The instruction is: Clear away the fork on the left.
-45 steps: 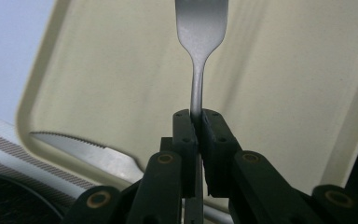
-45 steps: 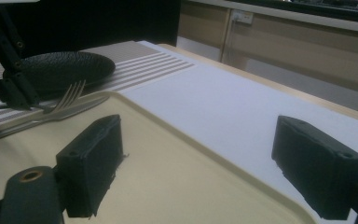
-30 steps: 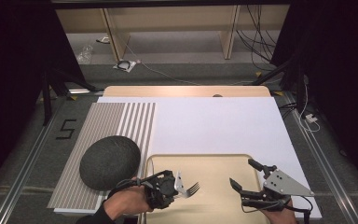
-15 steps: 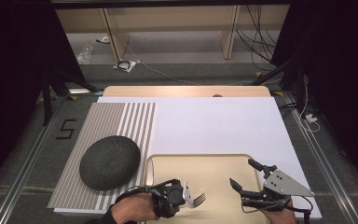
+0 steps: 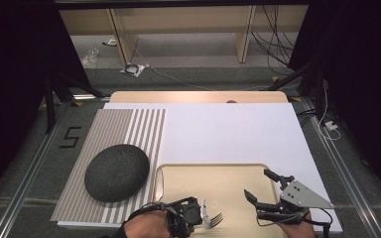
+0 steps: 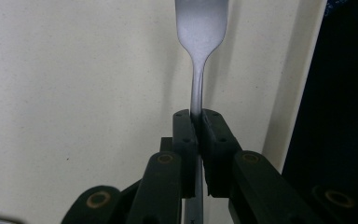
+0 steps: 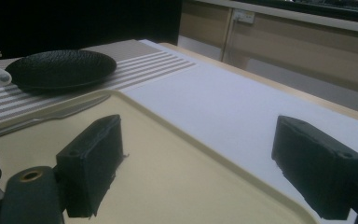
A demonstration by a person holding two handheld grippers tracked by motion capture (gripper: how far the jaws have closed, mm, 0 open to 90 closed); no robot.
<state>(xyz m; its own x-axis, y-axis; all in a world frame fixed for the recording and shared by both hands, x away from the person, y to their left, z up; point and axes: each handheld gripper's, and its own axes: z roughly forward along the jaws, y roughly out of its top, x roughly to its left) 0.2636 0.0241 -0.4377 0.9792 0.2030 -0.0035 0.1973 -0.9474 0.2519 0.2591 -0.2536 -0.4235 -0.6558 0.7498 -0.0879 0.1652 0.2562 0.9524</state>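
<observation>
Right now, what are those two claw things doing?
Left gripper: closed on the fork handle.
Right gripper: open, holding nothing, over the tray.

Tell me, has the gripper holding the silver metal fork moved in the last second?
Yes. The left gripper with the silver metal fork has slid toward the beige tray's near edge, away from the dark oval bowl.

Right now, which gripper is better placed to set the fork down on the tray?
Left. The left gripper is shut on the fork by its handle, low over the beige tray. The right gripper hovers open with nothing between its jaws at the tray's right edge.
</observation>
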